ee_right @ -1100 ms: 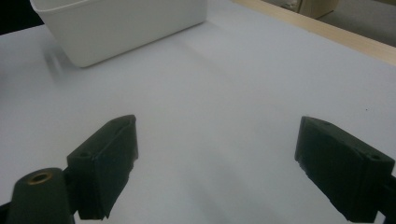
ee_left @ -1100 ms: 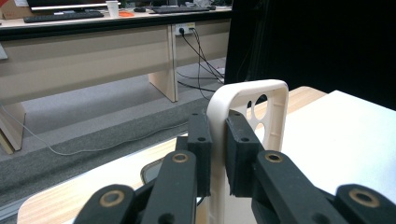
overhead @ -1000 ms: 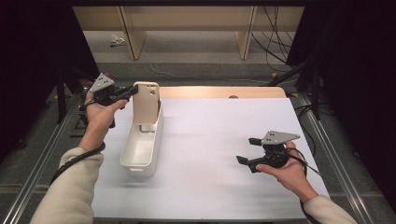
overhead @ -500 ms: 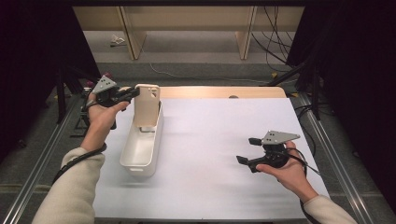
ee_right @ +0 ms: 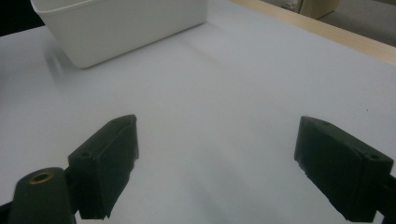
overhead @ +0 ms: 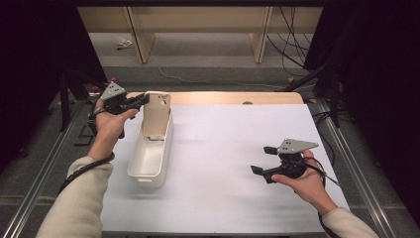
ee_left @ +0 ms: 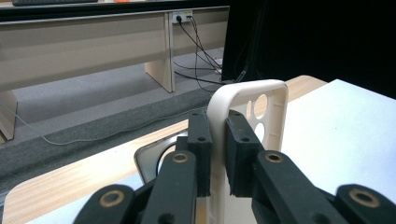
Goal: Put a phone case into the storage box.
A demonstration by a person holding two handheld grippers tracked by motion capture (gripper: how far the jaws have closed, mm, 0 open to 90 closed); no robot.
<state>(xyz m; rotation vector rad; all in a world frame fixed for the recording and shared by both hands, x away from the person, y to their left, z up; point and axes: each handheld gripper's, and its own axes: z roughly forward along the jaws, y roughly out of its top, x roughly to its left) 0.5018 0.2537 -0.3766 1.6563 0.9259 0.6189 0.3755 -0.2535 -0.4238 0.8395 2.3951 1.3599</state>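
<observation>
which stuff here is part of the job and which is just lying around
In the job: phone case, clamped upright by the left gripper; white bin under it.
Just about: right gripper, open and idle; cables and paper scrap on the floor.

I see a white table sheet, wooden table edge, black cables, grey floor.
</observation>
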